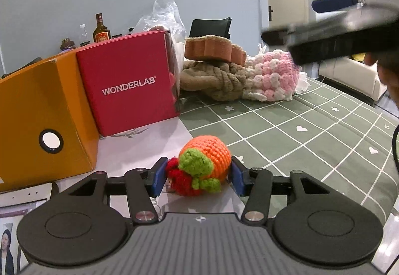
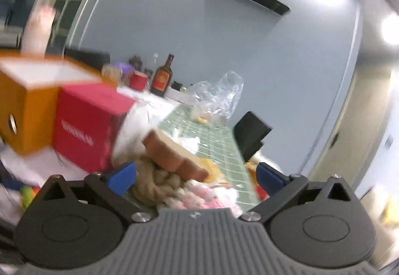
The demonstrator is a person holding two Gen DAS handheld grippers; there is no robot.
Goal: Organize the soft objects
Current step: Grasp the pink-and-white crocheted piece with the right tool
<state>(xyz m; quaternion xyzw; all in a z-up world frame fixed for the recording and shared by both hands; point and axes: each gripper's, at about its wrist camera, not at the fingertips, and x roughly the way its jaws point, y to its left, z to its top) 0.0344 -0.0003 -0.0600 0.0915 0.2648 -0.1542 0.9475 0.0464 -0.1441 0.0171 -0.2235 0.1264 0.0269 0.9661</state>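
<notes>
Crocheted orange toy (image 1: 203,164) sitting between our left tongs (image 1: 198,176)
We are closing the left tongs' blue pads on the toy's sides, low over the counter (image 1: 286,130) by the red box (image 1: 127,85); our right tongs (image 2: 197,176) are standing wide and empty above the heap of tan knot cushion (image 2: 159,182), brown sponge (image 2: 174,153) and pink knit (image 2: 199,197)

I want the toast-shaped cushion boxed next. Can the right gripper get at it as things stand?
Probably yes. The right gripper has its jaws wide open and empty, and the toast cushion lies uncovered on top of the knotted beige plush, just ahead of it.
</notes>
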